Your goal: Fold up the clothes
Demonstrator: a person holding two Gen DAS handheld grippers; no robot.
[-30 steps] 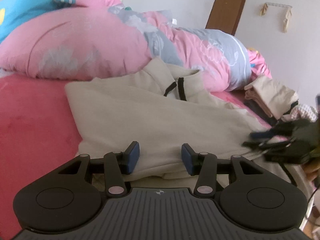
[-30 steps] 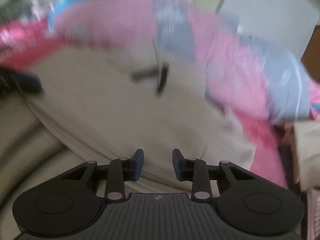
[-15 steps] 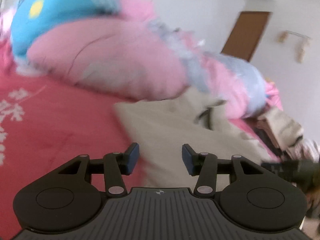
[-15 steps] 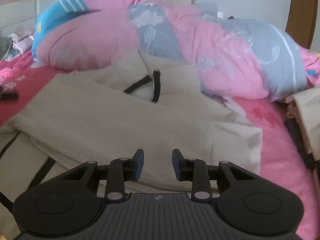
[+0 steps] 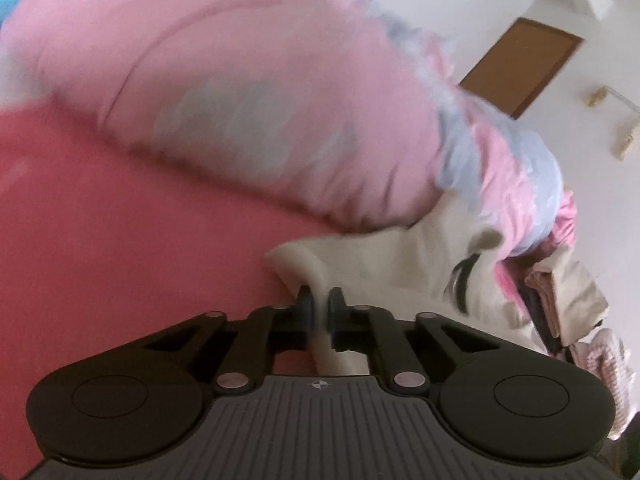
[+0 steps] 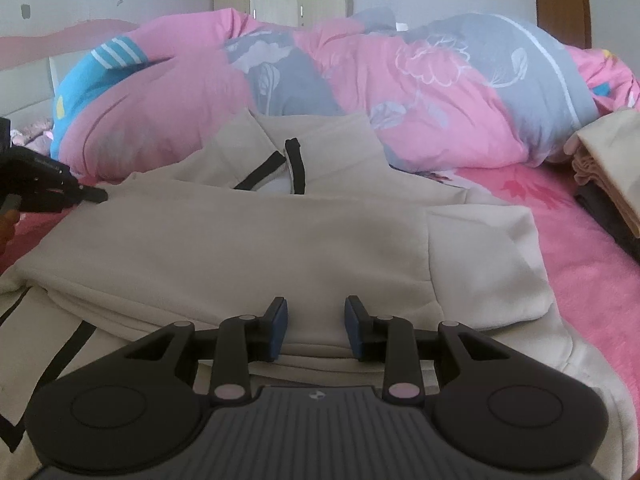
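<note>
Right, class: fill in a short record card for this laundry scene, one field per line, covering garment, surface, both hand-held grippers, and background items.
garment: beige hoodie, black trim, spread flat
surface: pink bedsheet
left hand-held gripper: shut on the hoodie's left edge
right hand-held gripper: open over the near hem, holding nothing
behind garment: pink and grey duvet
right side: stack of folded clothes

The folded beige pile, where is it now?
In the right wrist view, the folded beige pile sits at the far right edge, on the pink bedsheet beside the quilt.
</note>
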